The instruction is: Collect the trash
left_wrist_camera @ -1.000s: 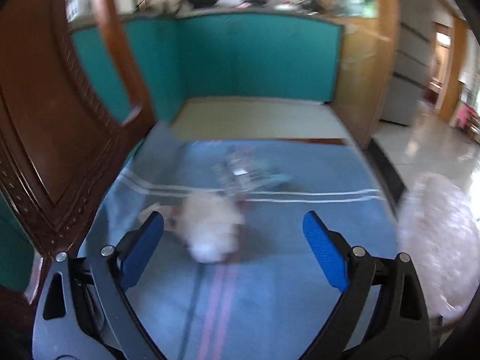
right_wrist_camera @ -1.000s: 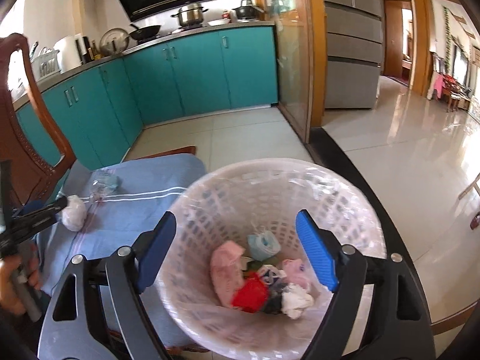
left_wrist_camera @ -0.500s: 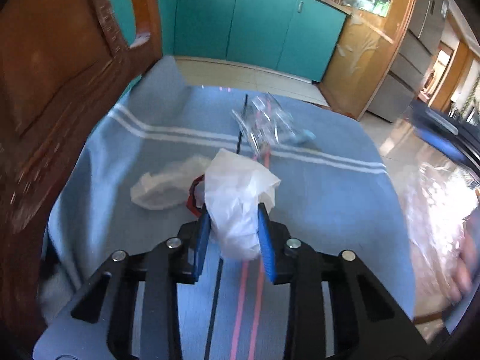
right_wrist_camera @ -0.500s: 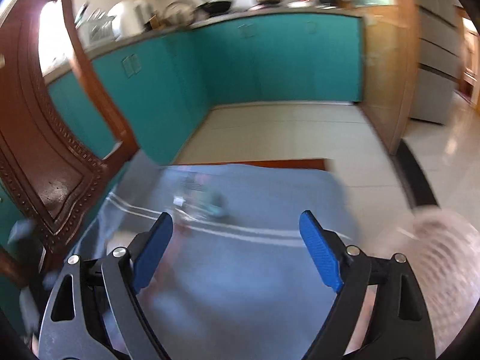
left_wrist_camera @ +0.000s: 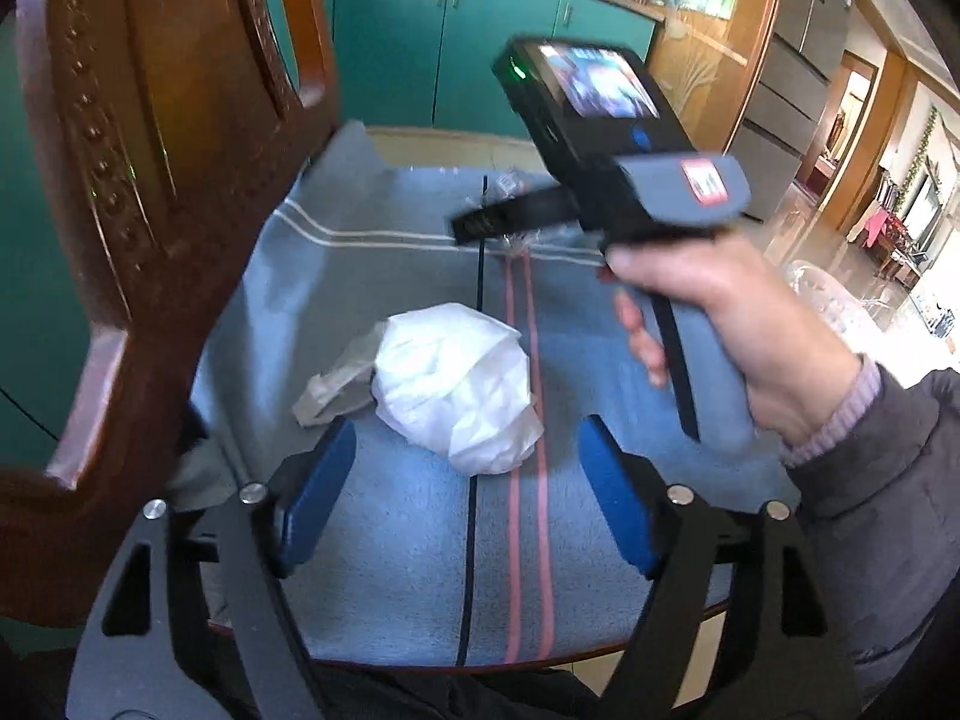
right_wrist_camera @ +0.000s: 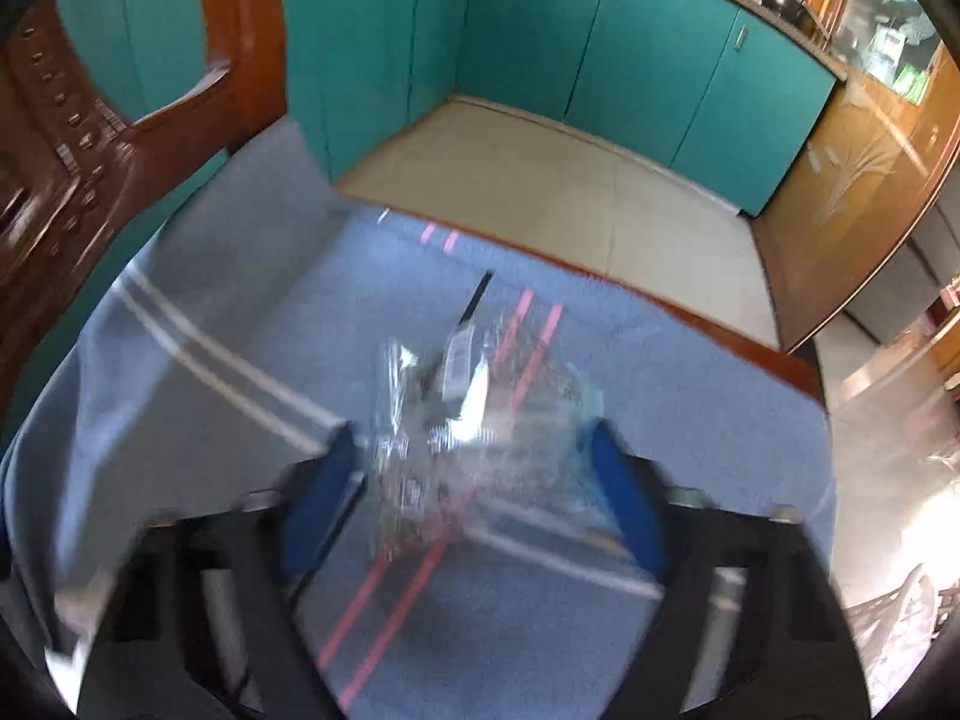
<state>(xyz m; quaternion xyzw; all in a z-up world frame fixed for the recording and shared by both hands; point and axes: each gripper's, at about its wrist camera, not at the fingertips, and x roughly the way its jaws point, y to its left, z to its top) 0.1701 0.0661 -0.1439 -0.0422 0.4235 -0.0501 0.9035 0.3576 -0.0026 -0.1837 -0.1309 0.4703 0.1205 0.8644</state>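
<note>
A crumpled white plastic bag [left_wrist_camera: 462, 387] lies on the blue striped cloth [left_wrist_camera: 390, 540] over the chair seat, just ahead of my open left gripper [left_wrist_camera: 465, 492]; it is not held. A clear crinkled wrapper [right_wrist_camera: 474, 438] lies further along the cloth, between the open blue pads of my right gripper [right_wrist_camera: 480, 480]; the right wrist view is blurred. In the left wrist view the hand-held right gripper body [left_wrist_camera: 630, 180] hangs over the wrapper and hides most of it.
The carved wooden chair back [left_wrist_camera: 150, 210] rises on the left. Teal kitchen cabinets [right_wrist_camera: 630, 48] stand beyond the tiled floor. The rim of the white basket [left_wrist_camera: 834, 300] shows at the right, off the chair's edge.
My left gripper has opened and let go of the white bag, which now lies on the cloth. My right gripper has swung from the basket to the clear wrapper.
</note>
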